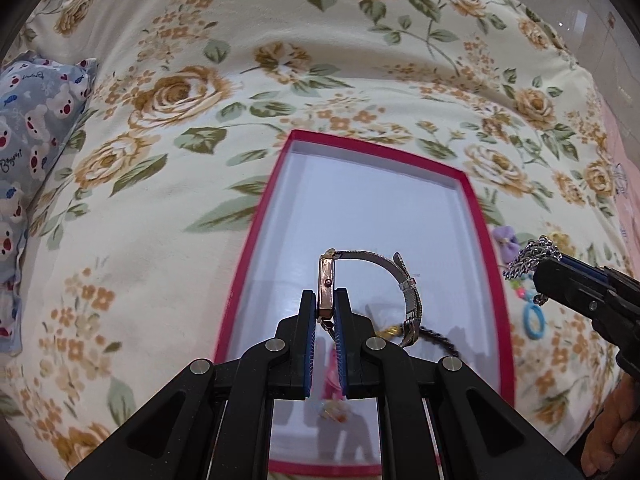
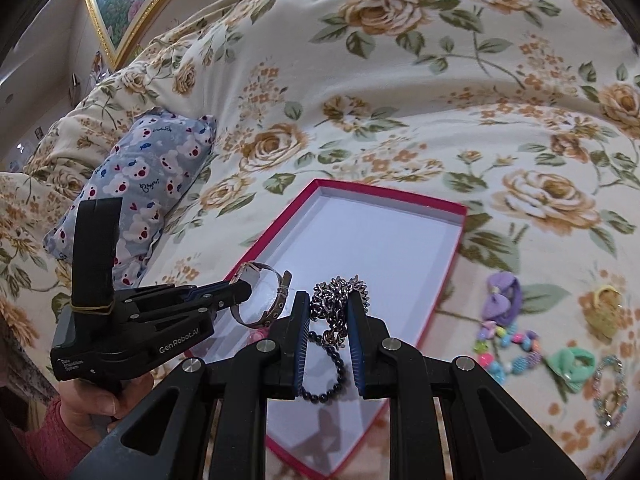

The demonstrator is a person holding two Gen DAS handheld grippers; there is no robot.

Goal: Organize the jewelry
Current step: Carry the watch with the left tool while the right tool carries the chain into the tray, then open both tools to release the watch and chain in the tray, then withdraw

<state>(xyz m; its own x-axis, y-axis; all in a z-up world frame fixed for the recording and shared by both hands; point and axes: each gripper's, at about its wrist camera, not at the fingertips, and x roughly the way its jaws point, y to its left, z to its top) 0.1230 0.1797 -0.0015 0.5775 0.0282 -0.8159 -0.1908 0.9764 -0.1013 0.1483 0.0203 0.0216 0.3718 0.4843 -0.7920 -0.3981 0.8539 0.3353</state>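
Left tool (image 1: 328, 304) is clamped on the rose-gold rectangular case of a wristwatch with silver mesh strap (image 1: 329, 280), held edge-on above the shallow red-rimmed white cardboard box (image 1: 468, 188). Right tool (image 2: 329, 308) is closed on a bunched silver link chain (image 2: 340, 292), also over the box. A dark beaded bracelet (image 2: 324, 372) lies on the box floor under the right tool. Just beside the box, on the floral bedspread (image 2: 360, 100), rest a purple fabric bow (image 2: 502, 296), a multicoloured bead bracelet (image 2: 508, 350), a mint green bow (image 2: 572, 362) and a pale bead bracelet (image 2: 610, 390). Further off lies a blue bear-print pillow (image 2: 152, 184).
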